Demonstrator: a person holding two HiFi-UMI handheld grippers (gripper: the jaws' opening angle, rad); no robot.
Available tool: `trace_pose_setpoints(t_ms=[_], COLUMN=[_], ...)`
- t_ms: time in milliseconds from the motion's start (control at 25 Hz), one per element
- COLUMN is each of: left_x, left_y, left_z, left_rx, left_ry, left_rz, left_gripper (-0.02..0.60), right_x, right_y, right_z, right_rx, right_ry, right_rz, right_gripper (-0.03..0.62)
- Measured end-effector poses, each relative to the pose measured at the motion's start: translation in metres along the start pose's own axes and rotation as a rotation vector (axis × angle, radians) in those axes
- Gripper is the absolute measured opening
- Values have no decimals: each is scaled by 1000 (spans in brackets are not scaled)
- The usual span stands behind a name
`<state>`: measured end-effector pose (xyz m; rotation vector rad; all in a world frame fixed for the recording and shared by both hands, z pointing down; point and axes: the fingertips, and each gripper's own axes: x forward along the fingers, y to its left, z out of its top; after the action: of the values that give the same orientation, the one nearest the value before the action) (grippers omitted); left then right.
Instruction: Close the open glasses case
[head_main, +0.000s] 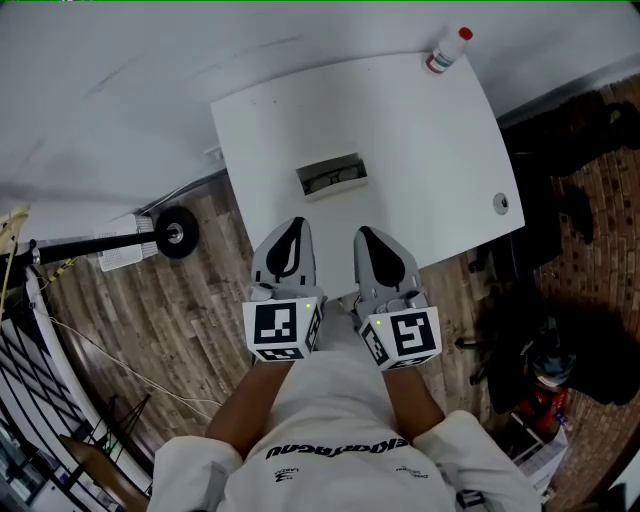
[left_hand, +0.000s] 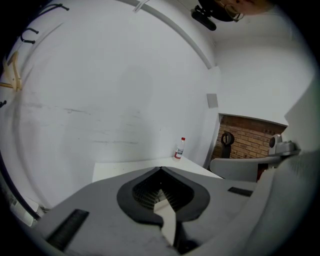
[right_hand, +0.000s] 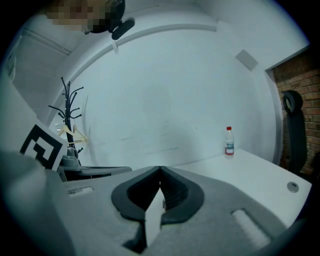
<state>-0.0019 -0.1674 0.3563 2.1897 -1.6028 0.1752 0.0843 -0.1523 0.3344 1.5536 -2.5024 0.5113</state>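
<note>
Bearing glasses case (head_main: 332, 176): white table (head_main: 420, 140), plank floor (head_main: 150, 310).

Head view looks down; all share bottle (head_main: 447, 50).

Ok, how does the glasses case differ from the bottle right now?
The glasses case lies flat and open mid-table; the bottle stands upright, capped in red, at the far corner. The case is dark inside, the bottle pale. Both rest on the white table.

Office, white desk (head_main: 400, 130), black chair (right_hand: 293, 125), coat stand (right_hand: 70, 102)
</note>
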Motion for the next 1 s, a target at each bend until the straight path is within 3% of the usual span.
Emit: trace_pose_setpoints(t_ms=[520,1000], left_x=[79,123], left_y=[56,81], left_z=[-43,-84], left_rx=[-50,-92], left_ry=[118,188], left_rz=[-14,-17], left_gripper=[-2,48], right_x=[67,97], right_y=[-21,-36], right_z=[-47,-81], right_rx=[47,72], right_ry=[86,134], right_rz=[-61,-86], right_gripper=[-3,-3])
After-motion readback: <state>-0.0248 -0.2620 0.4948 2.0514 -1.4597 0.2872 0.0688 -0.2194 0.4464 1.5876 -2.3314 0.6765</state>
